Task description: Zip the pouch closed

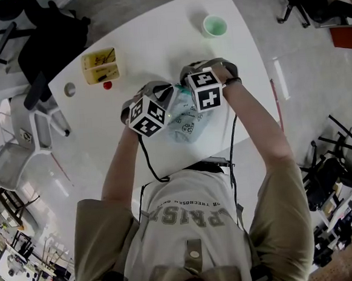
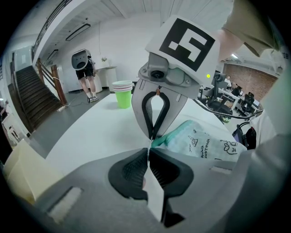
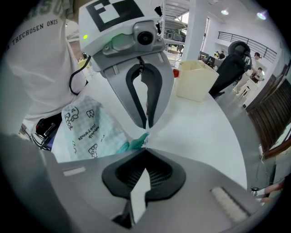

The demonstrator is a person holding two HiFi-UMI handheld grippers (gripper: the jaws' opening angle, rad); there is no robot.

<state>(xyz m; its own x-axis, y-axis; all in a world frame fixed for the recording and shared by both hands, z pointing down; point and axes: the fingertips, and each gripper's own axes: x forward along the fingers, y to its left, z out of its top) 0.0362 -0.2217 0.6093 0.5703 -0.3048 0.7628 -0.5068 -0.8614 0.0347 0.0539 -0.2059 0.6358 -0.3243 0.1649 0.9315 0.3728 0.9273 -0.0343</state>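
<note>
The mint-green printed fabric pouch (image 1: 187,122) lies near the front edge of the white table (image 1: 156,41), and the left gripper (image 2: 148,152) and right gripper (image 3: 144,148) are both pinched tight, tip to tip, on its teal zipper end (image 3: 132,145). With so little cloth in either bite, one grip could slip free as the hands draw apart, or the slack body may bunch and jam the slider.

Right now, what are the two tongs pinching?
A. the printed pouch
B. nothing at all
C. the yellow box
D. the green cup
A: the left tongs and the right tongs are each closed on the teal end of the pouch, while the cup and the box sit apart, untouched.
</note>
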